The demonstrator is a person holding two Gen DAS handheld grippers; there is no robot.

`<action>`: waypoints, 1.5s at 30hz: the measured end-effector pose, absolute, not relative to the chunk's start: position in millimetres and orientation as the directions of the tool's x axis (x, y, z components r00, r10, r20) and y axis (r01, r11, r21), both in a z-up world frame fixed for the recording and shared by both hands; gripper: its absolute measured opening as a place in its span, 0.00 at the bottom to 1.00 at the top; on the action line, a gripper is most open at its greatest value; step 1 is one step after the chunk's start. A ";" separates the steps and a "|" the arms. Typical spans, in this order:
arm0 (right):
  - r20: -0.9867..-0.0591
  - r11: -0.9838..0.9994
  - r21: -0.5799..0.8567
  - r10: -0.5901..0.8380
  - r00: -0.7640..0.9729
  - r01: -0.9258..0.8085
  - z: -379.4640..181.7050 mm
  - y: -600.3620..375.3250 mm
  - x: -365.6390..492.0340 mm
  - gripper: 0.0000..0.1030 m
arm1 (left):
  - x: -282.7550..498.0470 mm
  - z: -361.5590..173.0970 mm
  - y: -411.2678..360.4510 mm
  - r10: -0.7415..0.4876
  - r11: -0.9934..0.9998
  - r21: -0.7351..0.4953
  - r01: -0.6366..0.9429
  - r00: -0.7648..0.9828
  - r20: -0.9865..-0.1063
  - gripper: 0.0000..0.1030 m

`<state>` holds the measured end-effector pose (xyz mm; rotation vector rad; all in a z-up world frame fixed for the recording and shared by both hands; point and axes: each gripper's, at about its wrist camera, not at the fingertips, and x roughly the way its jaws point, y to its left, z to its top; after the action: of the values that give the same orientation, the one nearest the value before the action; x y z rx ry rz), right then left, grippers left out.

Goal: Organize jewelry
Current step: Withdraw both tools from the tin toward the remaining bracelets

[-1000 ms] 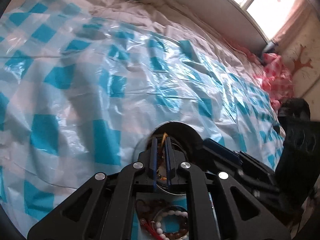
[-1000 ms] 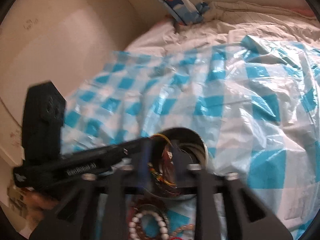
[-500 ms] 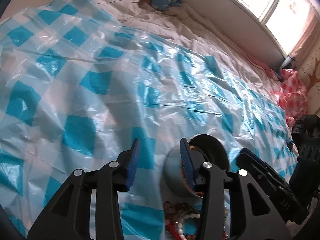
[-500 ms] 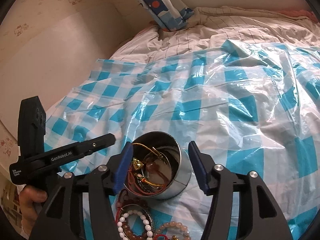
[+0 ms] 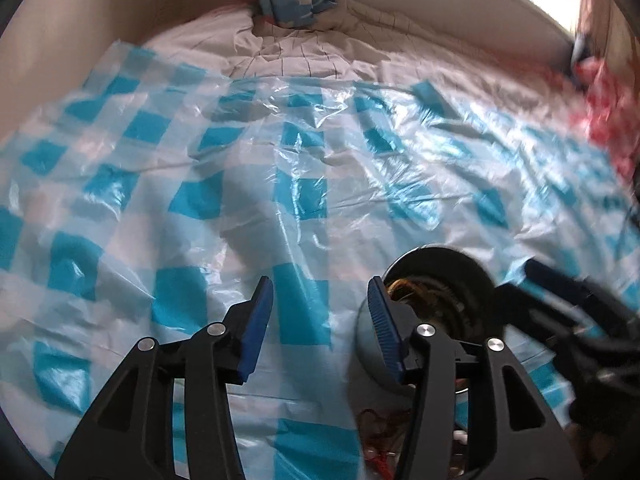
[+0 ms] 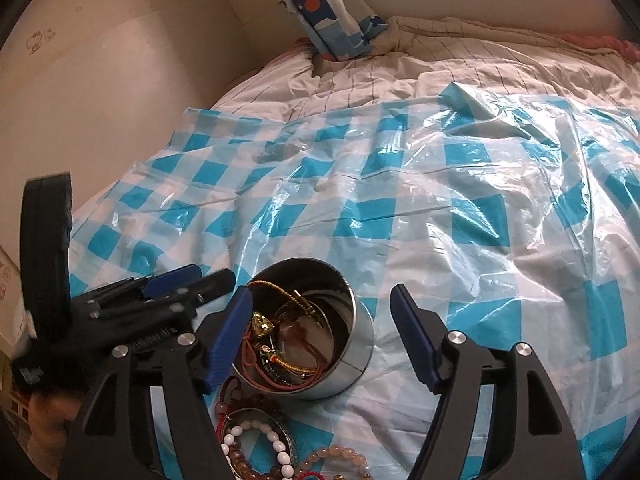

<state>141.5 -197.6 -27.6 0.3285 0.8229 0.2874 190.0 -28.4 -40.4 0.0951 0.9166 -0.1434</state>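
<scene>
In the left wrist view, the left gripper (image 5: 320, 326) gaped wide and empty beside the metal tin (image 5: 434, 304) on the checked plastic sheet (image 5: 200, 200). In the right wrist view, the right gripper (image 6: 322, 332) was spread wide, empty, around the tin; loose bead bracelets (image 6: 260, 448) near it probably handle limp and slippery, best pinched across one strand. Open sheet lay beyond.

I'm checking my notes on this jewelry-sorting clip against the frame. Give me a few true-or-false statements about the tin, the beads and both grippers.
1. The round metal tin stands upright and holds jewelry. True.
2. The right gripper is clamped on the tin. False: its jaws are open, and the tin sits between them.
3. Bead bracelets lie on the checkered plastic sheet in front of the tin. True.
4. The left gripper holds a necklace. False: its jaws are open and empty.
</scene>
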 end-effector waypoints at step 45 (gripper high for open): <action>-0.857 0.897 0.246 0.379 0.349 -0.368 -36.2 -190.9 55.6 0.72 | 150.2 -47.5 -12.9 -0.285 0.933 -0.148 0.329 0.423 -0.860 0.47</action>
<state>55.6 -190.9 -36.1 0.0111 1.1134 0.4833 150.2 -12.9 -47.5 0.0455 1.0671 -0.3844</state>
